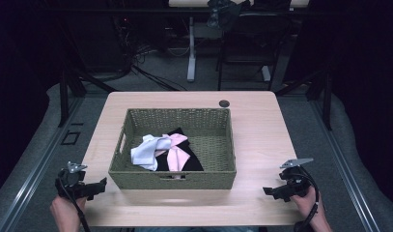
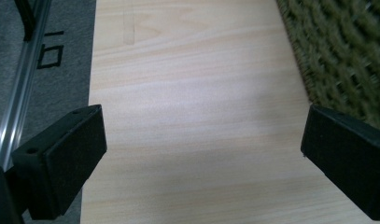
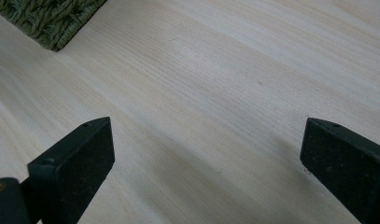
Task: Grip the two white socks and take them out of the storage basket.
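A woven basket (image 1: 218, 145) is sitting in the middle of the pale wooden bench (image 1: 261, 125), and a loose heap of small garments is lying inside it toward its near left: a white cloth (image 1: 147, 151) draped over a pink cloth (image 1: 177, 155), both resting on a black cloth (image 1: 190, 162). The left tongs (image 1: 103, 185) are hovering over the near left corner of the bench, just beside the basket's near left corner, with their jaws standing wide apart and nothing between them; in the left gripper view the basket wall (image 2: 346, 56) is passing close by on the right. The right tongs (image 1: 267, 191) are waiting over the near right part of the bench, well apart from the cloths, likewise released and empty.

The cloths are looking light, soft and limp, so they are likely to sag and trail once lifted, and one may drag a neighbour along. A raised fold is probably the best place to pinch, such as the bunched ridge where the white cloth is crossing the pink one, rather than a flat patch lying against the basket floor.
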`<state>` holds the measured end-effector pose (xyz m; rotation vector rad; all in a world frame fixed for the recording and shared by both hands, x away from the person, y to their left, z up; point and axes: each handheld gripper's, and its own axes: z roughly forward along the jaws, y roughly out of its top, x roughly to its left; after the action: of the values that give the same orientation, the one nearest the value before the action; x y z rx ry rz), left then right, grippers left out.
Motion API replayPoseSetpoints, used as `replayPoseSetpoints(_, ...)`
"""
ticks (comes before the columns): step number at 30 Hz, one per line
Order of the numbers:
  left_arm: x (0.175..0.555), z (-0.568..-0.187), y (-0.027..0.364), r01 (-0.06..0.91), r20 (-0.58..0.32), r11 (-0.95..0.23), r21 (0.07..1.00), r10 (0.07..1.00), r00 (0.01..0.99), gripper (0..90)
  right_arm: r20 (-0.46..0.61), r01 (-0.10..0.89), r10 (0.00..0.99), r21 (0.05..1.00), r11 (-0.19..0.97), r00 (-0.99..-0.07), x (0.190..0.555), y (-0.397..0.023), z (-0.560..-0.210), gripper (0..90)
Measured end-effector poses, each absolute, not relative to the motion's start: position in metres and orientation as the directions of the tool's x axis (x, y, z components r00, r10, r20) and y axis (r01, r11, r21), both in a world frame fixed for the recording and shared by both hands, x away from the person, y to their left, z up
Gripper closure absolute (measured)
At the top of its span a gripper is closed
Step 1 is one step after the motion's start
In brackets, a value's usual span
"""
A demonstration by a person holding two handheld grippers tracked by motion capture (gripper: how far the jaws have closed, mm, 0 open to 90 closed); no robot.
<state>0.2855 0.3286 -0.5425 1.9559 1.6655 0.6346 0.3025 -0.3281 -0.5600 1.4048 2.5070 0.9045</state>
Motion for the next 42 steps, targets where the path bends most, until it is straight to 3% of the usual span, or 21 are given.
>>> replayPoseSetpoints(16,0.299,-0.498,0.323,0.761,0.019,-0.156,0.629,0.982,0.186,0.3,0.173,0.741,0.816,0.551,0.384,-0.551,0.303,-0.328,-0.561,2.4)
replayPoseSetpoints(29,0.328,-0.457,0.297,0.729,0.025,-0.233,0.644,0.959,0.284,0.2,0.17,0.741,0.817,0.549,0.385,-0.551,0.303,-0.328,-0.561,2.4)
replayPoseSetpoints(42,0.363,-0.44,0.264,0.725,0.02,-0.312,0.614,0.924,0.381,0.1,0.167,0.74,0.814,0.546,0.393,-0.556,0.303,-0.328,-0.561,2.4)
